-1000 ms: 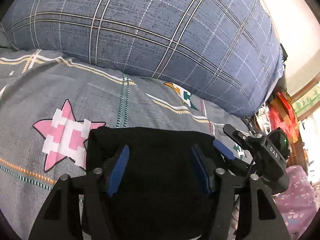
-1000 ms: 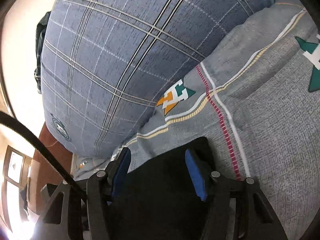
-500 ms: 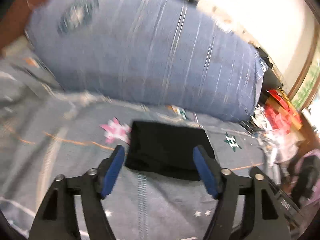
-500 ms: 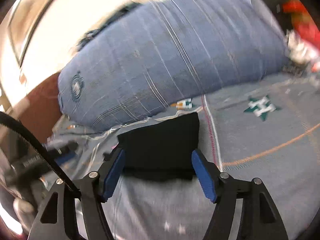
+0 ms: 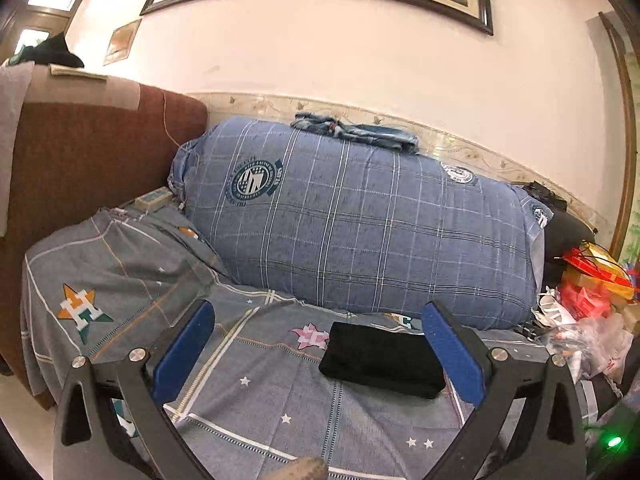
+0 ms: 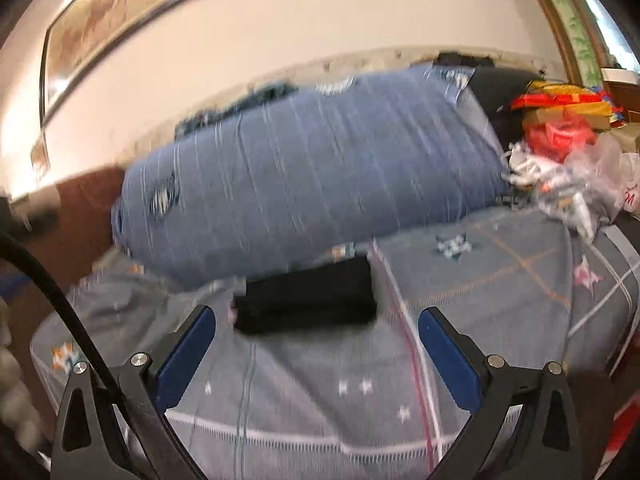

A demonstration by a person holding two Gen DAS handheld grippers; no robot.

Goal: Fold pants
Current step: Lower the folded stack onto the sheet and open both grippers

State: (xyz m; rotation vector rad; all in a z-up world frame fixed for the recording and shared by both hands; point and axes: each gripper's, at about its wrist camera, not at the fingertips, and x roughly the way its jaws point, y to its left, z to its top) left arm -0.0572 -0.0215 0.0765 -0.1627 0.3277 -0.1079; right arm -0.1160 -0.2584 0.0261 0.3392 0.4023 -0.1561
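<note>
The black pants (image 5: 382, 358) lie folded into a compact rectangle on the grey patterned bedsheet (image 5: 260, 400), just in front of the big blue plaid pillow. They also show in the right wrist view (image 6: 306, 302), blurred. My left gripper (image 5: 320, 348) is open and empty, held back from and above the pants. My right gripper (image 6: 316, 354) is open and empty too, well short of the pants. Neither gripper touches the cloth.
A large blue plaid pillow (image 5: 360, 224) lies along the wall behind the pants. A brown headboard (image 5: 80, 168) stands at the left. Plastic bags and red packets (image 5: 584, 308) are piled at the bed's right end, and show in the right wrist view (image 6: 560, 160).
Both grippers have pulled back and up from the folded pants, which were right between the fingers a second ago. The pants stay where they lay.
</note>
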